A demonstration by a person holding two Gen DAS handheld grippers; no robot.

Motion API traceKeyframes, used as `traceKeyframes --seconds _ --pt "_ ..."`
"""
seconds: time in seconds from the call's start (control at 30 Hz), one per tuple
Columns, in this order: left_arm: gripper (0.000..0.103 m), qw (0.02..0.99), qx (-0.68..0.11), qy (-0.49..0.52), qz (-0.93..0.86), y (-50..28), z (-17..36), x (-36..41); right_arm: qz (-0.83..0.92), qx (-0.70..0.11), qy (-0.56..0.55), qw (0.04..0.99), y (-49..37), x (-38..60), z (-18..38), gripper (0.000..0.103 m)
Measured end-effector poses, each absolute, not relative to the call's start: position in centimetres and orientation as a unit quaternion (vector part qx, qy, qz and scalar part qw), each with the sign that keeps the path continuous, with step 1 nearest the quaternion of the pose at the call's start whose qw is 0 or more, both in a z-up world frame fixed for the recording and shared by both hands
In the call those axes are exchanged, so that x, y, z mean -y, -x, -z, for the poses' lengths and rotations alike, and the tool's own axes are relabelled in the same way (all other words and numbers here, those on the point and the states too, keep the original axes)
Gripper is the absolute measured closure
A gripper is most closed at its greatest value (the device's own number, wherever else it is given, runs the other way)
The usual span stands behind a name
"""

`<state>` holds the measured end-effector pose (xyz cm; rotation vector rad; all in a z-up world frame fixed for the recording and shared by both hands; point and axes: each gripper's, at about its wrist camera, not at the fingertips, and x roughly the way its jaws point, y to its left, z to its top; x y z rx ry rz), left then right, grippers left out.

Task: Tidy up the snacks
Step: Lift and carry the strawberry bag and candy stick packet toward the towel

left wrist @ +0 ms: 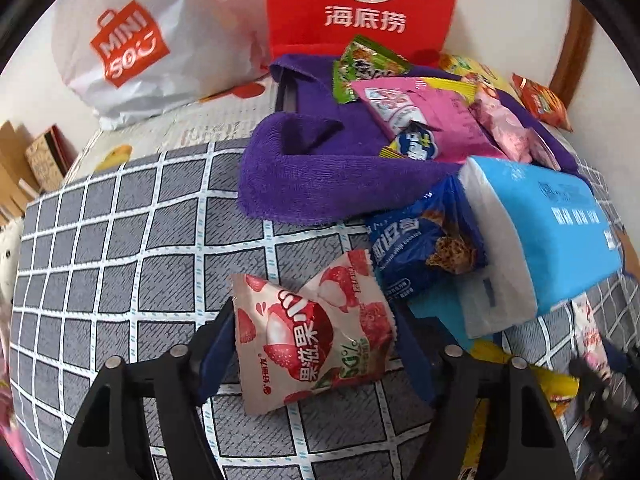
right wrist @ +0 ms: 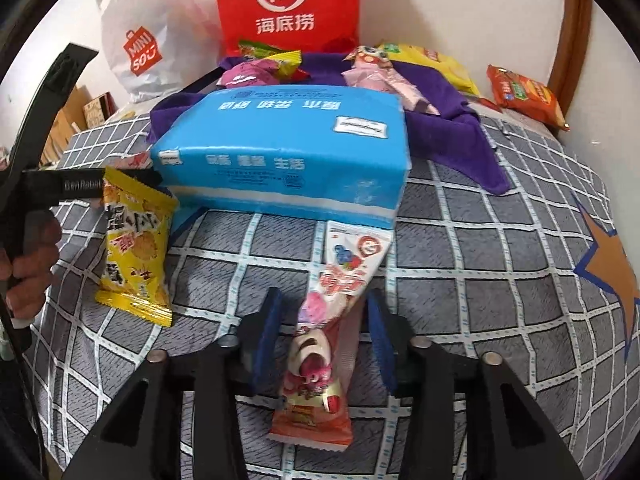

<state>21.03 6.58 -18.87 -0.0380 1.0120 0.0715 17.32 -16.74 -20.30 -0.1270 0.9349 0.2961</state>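
left wrist view: I've got the lychee jelly pouch (left wrist: 308, 328) low centre on the checked bedsheet (left wrist: 120, 240), sitting between the left gripper (left wrist: 312, 344) pads.
left fingers: apart; whether the pads touch the pouch edges I can't tell.
handling: I judge it light, soft, slick film; pinch across the puffy middle, not the crimped ends.
neighbours: blue cookie packet (left wrist: 424, 248) just right of it, tucked under the blue tissue pack (left wrist: 540, 232); purple towel (left wrist: 320, 184) with a snack pile above.
right wrist view: right gripper (right wrist: 324, 340) straddles the pink cone-shaped snack (right wrist: 336, 304), tip under the tissue pack (right wrist: 288, 156).
right fingers: narrow, gap visible each side, not clamped.
handling: I judge it thin, crushable; take the wider lower half.
obstacles: yellow snack packet (right wrist: 136, 248) at left; tissue pack pins the cone tip.
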Motion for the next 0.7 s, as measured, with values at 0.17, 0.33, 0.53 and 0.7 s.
traceKeyframes --seconds 0.17,0.33,0.53,0.7 --pt "0.047 0.873 -0.485 0.040 -0.012 -20.3 18.1 -7.4 -0.132 -0.450 0.065 0.881 -17.1 17.2 20.0 0.081" --pt "0.048 0.876 -0.477 0.069 0.010 -18.8 16.8 -8.2 -0.131 -0.441 0.055 0.886 -16.5 17.9 18.8 0.081" --pt "0.048 0.882 -0.463 0.086 0.030 -17.5 14.5 -8.1 -0.143 -0.426 0.038 0.893 -15.9 18.5 16.9 0.082" --pt "0.048 0.886 -0.453 0.087 0.045 -16.5 12.8 -7.4 -0.154 -0.414 0.026 0.897 -15.4 18.8 15.4 0.082"
